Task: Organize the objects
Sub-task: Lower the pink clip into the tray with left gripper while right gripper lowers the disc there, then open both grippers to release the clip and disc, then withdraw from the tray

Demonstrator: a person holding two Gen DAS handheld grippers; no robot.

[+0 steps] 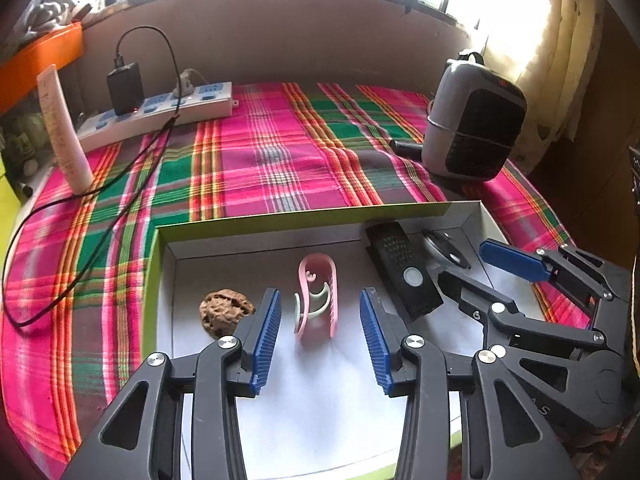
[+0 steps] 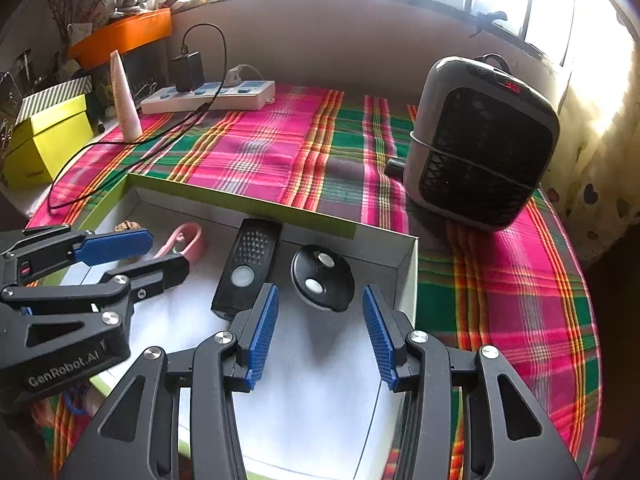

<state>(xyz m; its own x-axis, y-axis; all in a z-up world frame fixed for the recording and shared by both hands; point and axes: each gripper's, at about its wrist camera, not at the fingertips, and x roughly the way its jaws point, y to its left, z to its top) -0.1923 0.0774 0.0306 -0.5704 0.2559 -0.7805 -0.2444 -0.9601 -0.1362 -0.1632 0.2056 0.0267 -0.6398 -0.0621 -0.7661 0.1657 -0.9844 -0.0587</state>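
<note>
A shallow box (image 1: pixel 280 222) with a green rim and a white floor lies on the plaid cloth. On its floor are a pink hair claw clip (image 1: pixel 316 300), a brown lumpy nut (image 1: pixel 226 310), a black rectangular remote (image 1: pixel 402 270) and a round black two-button fob (image 2: pixel 322 278). My left gripper (image 1: pixel 319 294) stands open over the clip, its blue pads clear of the clip on both sides. My right gripper (image 2: pixel 320 292) is open just short of the fob, touching nothing. Each gripper also shows in the other's view: the right gripper (image 1: pixel 476 268), the left gripper (image 2: pixel 168 254).
A grey and black heater (image 2: pixel 480 144) stands at the back right of the table. At the back left are a white power strip (image 1: pixel 160 114) with a black charger and trailing cable, and an upright pale tube (image 1: pixel 64 136). Beyond the table edge are a yellow box (image 2: pixel 48 140) and an orange tray (image 2: pixel 124 34).
</note>
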